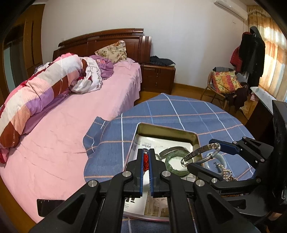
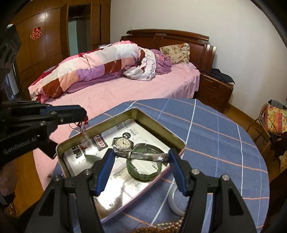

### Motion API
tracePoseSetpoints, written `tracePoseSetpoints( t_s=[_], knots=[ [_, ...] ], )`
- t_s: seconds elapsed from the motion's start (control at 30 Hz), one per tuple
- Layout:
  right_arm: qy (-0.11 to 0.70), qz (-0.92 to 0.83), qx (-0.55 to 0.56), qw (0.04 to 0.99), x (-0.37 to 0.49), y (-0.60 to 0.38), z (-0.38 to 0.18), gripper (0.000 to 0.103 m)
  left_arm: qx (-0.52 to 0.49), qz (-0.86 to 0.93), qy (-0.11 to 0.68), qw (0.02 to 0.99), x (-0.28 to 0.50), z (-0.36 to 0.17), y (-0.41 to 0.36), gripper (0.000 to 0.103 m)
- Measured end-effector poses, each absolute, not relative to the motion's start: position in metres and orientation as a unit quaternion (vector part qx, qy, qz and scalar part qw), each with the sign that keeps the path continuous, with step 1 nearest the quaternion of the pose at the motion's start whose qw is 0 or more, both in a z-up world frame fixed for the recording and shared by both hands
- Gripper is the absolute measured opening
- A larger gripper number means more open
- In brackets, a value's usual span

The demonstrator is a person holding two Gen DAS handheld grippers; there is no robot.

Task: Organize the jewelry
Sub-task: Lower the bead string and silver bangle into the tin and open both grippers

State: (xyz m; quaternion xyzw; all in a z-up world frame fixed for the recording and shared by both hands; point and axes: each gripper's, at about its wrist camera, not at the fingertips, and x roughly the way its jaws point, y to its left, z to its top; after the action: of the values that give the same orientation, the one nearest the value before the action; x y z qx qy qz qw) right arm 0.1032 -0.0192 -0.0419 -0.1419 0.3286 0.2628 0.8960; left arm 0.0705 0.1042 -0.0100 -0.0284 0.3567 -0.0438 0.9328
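Tin tray [image 2: 157,123] on the checked tablecloth [image 2: 224,136] already holds watch [image 2: 123,143] and green bangle [image 2: 143,171]. Right gripper [image 2: 140,157] spans the silver bangle [image 2: 147,156] edge-to-edge above the tray; thin rim may slip and hit the watch. Left gripper [image 1: 146,159] pinches a red cord charm [image 1: 145,160] tight; dangling end could snag the tray wall.

White walls [image 1: 93,16], wooden floor [image 1: 186,89], pink-sheeted bed [image 1: 71,125], dark headboard [image 2: 166,35], nightstand [image 1: 157,77], wardrobe [image 2: 41,44], sunlit curtains [image 1: 272,59].

L gripper [image 1: 146,156] at bottom centre of left wrist view, tilted down, jaws pinched together on a red cord [image 1: 145,161]. R gripper [image 2: 140,157] at lower centre of right wrist view, also tilted down, jaws wide, clamped across a silver bangle [image 2: 147,156].
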Motion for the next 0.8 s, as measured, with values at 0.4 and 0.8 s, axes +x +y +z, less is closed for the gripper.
tracePoseSetpoints(
  t_s=[0.4, 0.8],
  knots=[
    [0.345, 0.275, -0.149, 0.885, 0.102, -0.009, -0.057, 0.065, -0.037, -0.035, 0.371, 0.927, 0.076, -0.022, 0.11, 0.004],
    [0.35, 0.272, -0.146, 0.885, 0.107, -0.009, -0.061, 0.076, -0.032, -0.024, 0.381, 0.924, 0.079, -0.023, 0.109, 0.014]
  ],
)
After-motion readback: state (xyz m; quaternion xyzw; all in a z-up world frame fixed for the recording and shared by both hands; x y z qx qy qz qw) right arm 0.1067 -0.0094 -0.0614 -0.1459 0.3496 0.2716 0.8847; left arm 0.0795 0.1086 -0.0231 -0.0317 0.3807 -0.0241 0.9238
